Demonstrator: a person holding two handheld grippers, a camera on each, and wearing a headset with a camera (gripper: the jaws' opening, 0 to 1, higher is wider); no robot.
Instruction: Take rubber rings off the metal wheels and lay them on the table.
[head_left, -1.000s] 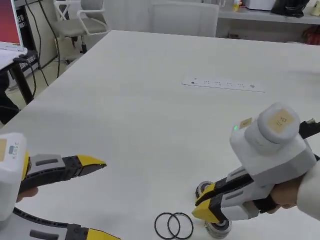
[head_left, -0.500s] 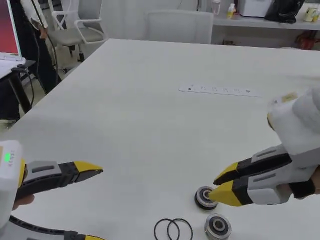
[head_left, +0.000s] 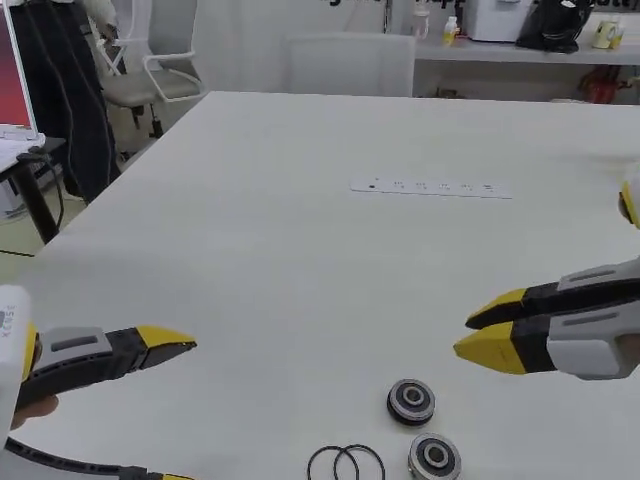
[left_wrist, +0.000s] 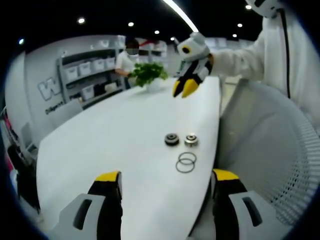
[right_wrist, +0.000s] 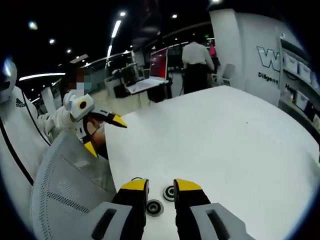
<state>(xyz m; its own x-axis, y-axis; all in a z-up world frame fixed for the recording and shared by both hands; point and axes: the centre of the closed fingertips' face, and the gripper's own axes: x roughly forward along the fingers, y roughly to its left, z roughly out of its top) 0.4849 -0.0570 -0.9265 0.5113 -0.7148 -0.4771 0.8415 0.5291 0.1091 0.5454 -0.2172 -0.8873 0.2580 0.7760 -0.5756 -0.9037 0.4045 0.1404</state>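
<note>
Two rubber rings (head_left: 346, 462) lie overlapped near the bench (head_left: 300, 250)'s near edge, beside the metal wheels (head_left: 411, 400). The job seems done, so I hold the right hand-held gripper (head_left: 465, 334) barely parted and the left hand-held gripper (left_wrist: 166, 176) wide, both empty.

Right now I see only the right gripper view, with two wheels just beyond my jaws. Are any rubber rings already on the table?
Observer: Yes. Two rubber rings lie overlapping on the table, to the left of the near wheel and apart from it.
Operator: Which wheel has rubber on it?
Observer: The far wheel shows a dark outer band. The near one looks like bare metal, though I cannot be sure.
Operator: Is my gripper touching a wheel?
Observer: No. In the head view the right gripper is clear of both wheels, up and to their right, with its jaws a little apart.
</note>
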